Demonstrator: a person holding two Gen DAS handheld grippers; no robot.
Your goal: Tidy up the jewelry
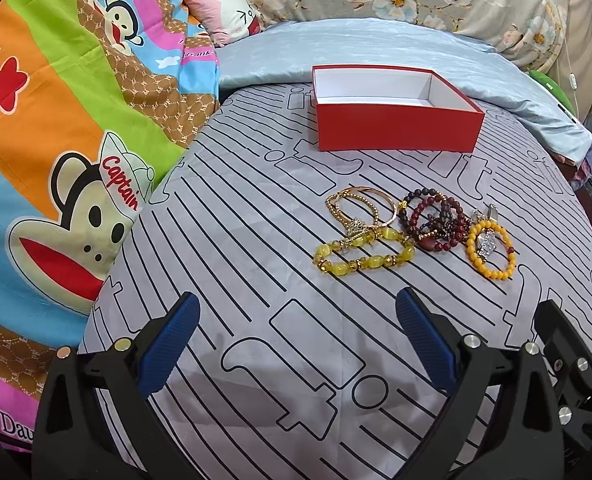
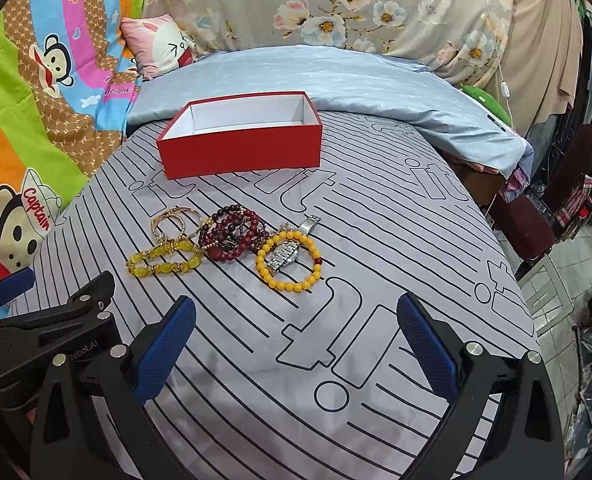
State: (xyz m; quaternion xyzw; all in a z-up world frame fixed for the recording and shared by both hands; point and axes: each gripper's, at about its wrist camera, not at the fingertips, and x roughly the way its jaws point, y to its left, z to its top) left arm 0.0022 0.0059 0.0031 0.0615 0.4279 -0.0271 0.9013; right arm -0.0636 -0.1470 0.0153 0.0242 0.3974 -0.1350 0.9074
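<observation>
An empty red box with a white inside sits on the grey striped bedsheet; it also shows in the right wrist view. In front of it lies a cluster of jewelry: gold bangles, a yellow chunky-bead bracelet, dark red bead bracelets, an orange-yellow bead bracelet and a silver watch lying through it. My left gripper is open and empty, short of the jewelry. My right gripper is open and empty, also short of it.
A colourful cartoon-monkey blanket lies to the left. A light blue quilt and a floral cover are behind the box. The bed edge drops to the floor on the right, with furniture there.
</observation>
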